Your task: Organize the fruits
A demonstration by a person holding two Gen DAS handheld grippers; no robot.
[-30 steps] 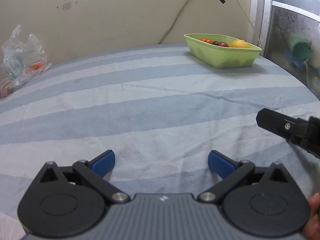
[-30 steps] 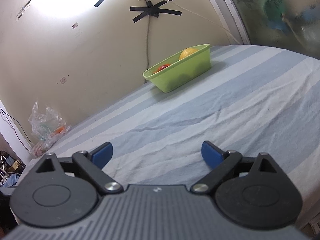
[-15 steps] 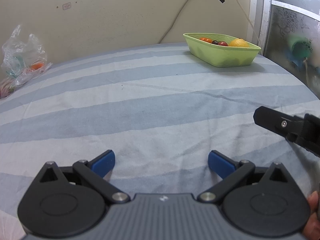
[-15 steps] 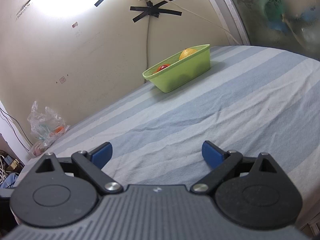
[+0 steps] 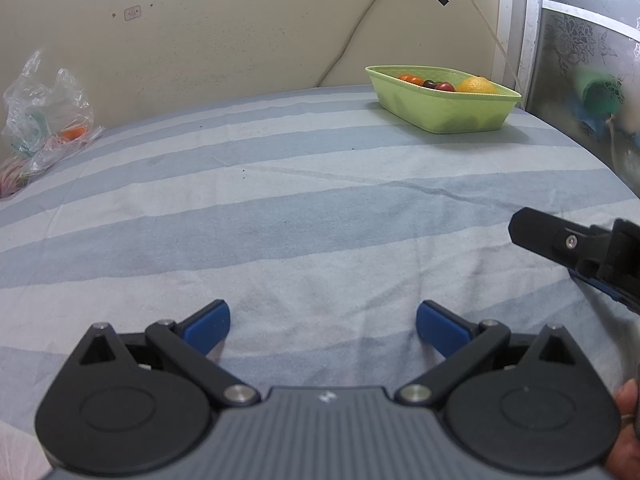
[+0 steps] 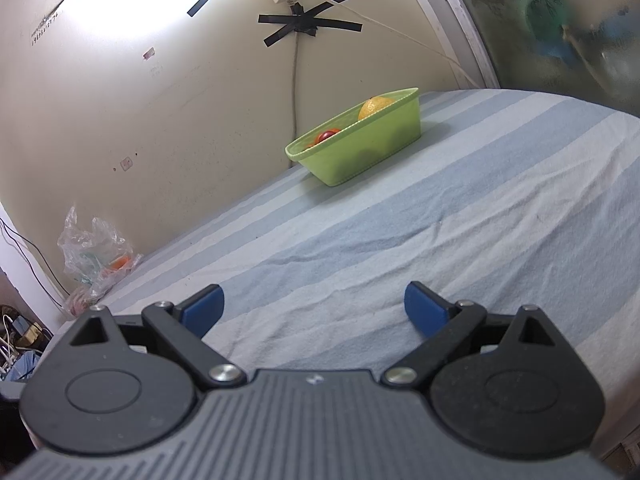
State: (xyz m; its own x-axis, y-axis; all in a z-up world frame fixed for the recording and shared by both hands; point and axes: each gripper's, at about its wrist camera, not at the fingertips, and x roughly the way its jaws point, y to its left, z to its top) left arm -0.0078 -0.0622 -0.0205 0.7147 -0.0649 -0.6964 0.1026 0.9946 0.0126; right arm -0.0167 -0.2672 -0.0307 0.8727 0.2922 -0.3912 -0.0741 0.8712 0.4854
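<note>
A light green basket stands at the far right of the striped cloth, near the wall. It holds a yellow-orange citrus fruit, red cherry tomatoes and an orange fruit. It also shows in the right wrist view with the citrus and a red fruit. My left gripper is open and empty, low over the cloth at the near edge. My right gripper is open and empty too; its body shows at the right of the left wrist view.
A blue and white striped cloth covers the surface. A crumpled clear plastic bag with something orange inside lies at the far left by the wall; it also shows in the right wrist view. A frosted glass panel borders the right side.
The right gripper's body has shifted slightly left in the left wrist view. The basket and fruits have not moved; both grippers stay open.
</note>
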